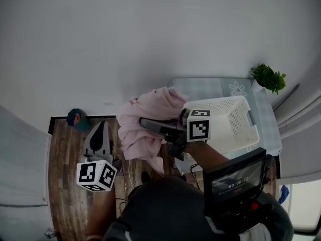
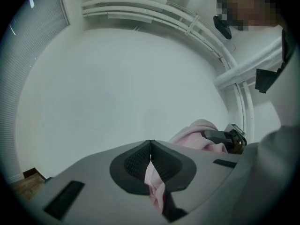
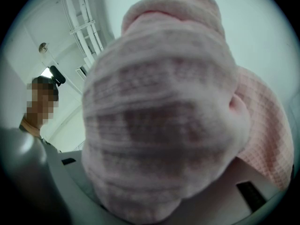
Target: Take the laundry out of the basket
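Note:
A pink towel-like cloth (image 1: 148, 119) hangs bunched in the air, left of the white laundry basket (image 1: 235, 117). My right gripper (image 1: 146, 124) reaches into the bundle from the right and is shut on it. In the right gripper view the cloth (image 3: 159, 116) fills the picture and hides the jaws. My left gripper (image 1: 103, 126) sits lower left, beside the cloth's hanging edge. In the left gripper view its jaws (image 2: 150, 148) are shut with a fold of pink cloth (image 2: 154, 179) pinched between the pads. I see no laundry inside the basket.
The basket rests on a table with a pale checked cover (image 1: 210, 87). A green potted plant (image 1: 268, 77) stands at its far right corner. A wooden floor (image 1: 62, 149) with a small blue object (image 1: 76, 118) lies to the left. A plain white wall is behind.

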Tool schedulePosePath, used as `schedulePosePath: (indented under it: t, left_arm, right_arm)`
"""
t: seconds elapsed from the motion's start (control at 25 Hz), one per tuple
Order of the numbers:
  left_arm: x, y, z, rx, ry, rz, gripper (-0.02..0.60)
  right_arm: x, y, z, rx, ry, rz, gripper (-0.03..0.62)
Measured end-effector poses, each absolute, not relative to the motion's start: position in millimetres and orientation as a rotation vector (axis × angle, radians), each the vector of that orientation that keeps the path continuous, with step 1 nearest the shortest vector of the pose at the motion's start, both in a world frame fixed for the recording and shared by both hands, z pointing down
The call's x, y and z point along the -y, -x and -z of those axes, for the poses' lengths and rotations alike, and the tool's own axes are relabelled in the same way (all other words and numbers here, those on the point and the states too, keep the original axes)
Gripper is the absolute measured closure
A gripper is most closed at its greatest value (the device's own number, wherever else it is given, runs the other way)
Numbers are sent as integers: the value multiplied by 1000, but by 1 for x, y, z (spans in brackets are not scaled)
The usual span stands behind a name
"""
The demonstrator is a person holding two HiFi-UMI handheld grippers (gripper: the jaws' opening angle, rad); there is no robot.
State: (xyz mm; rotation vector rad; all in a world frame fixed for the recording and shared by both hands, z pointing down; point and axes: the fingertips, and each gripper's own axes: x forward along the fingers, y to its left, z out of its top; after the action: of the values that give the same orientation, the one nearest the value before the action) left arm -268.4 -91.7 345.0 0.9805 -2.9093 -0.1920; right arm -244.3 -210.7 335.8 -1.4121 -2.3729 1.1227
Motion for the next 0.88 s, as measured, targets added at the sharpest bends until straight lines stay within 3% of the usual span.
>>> schedulePosePath:
  t: [0.88]
  left_arm:
    - [103, 256, -370, 2858, -1014, 137, 572]
  right_arm:
    - [199, 226, -351, 2416, 1396, -1030, 350]
